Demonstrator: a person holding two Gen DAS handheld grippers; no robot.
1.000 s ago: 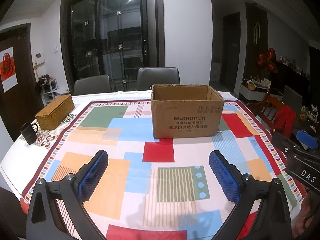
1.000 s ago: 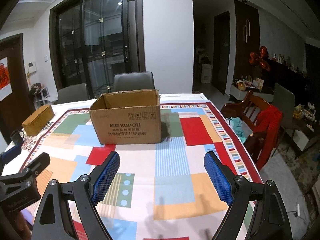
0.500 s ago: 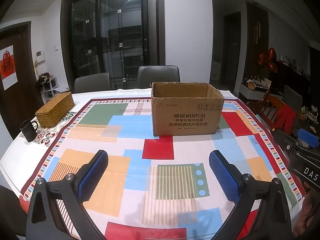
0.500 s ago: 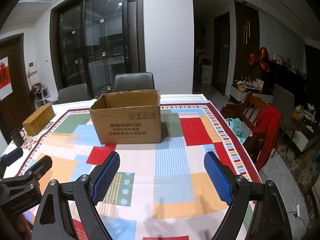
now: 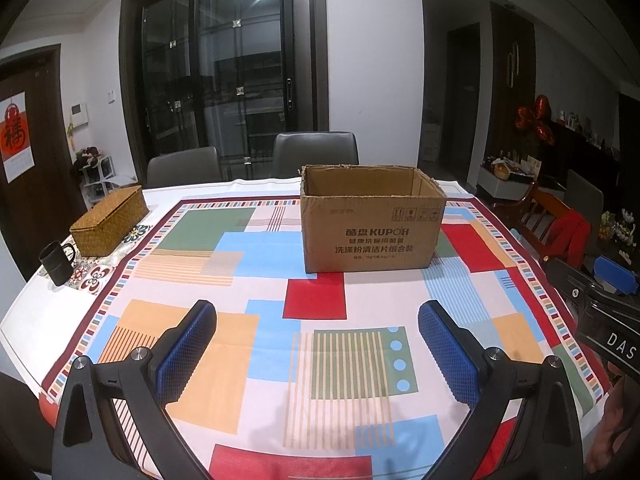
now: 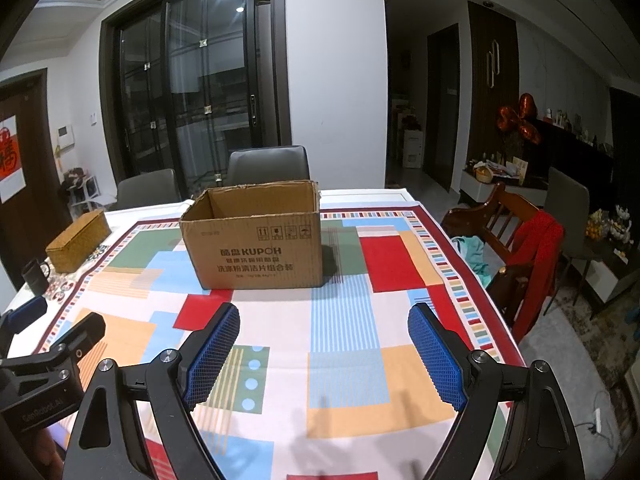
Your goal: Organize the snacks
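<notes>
While both spread, tongs (image 5: 318,338) above tablecloth (image 5: 256,360)

Left gripper (image 5: 318,354) over desk (image 5: 256,308), fingers (image 5: 188,354) spread wide, nothing between. Open cardboard box (image 5: 372,236) at 12 o'clock, upright. Wicker box (image 5: 108,222) and black mug (image 5: 56,262) at 10 o'clock. Right gripper (image 5: 600,304) at 3 o'clock edge.
</notes>
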